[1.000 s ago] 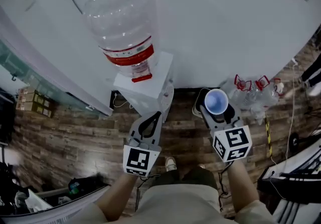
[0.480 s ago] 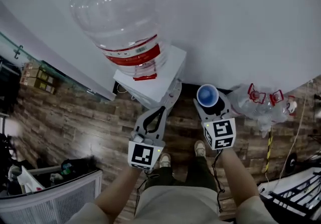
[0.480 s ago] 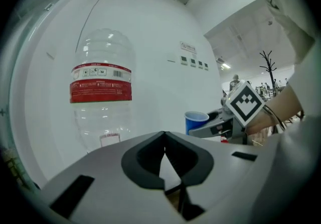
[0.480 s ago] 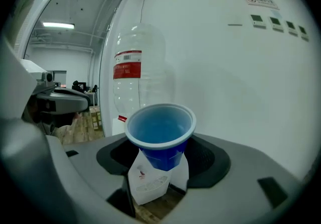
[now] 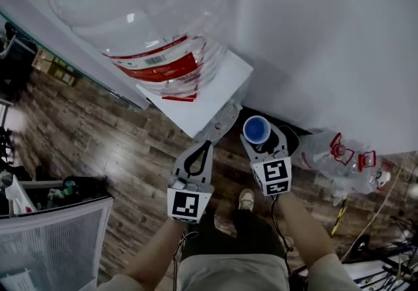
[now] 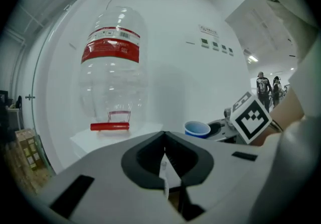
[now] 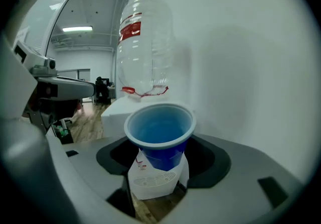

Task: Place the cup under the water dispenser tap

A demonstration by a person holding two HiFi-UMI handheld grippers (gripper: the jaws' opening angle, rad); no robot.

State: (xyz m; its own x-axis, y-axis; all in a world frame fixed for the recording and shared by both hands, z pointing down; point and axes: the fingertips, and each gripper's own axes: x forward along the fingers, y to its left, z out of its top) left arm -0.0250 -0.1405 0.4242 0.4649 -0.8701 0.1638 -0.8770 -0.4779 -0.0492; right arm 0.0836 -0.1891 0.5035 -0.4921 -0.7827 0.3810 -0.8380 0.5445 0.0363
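Note:
A blue cup [image 5: 257, 129] stands upright with its mouth up in my right gripper [image 5: 260, 141], which is shut on its lower body [image 7: 160, 132]. It hangs just right of the white water dispenser [image 5: 208, 99], close to the dispenser's front right corner. The dispenser carries a big clear upturned bottle [image 5: 140, 15] with a red label. The tap is hidden in every view. My left gripper [image 5: 225, 120] is shut and empty, with its tip at the dispenser's front edge. In the left gripper view the cup [image 6: 197, 128] shows to the right, beyond the shut jaws.
Empty clear bottles with red handles [image 5: 346, 159] lie on the wooden floor by the white wall at right. A mesh chair back [image 5: 52, 244] fills the lower left. The person's shoe [image 5: 246, 199] is below the grippers. A white vented piece [image 7: 153, 180] shows under the cup.
Both grippers have sunk and moved in toward the dispenser, which looms larger with its bottle. The cup stays in the right gripper, now beside the dispenser's front corner.

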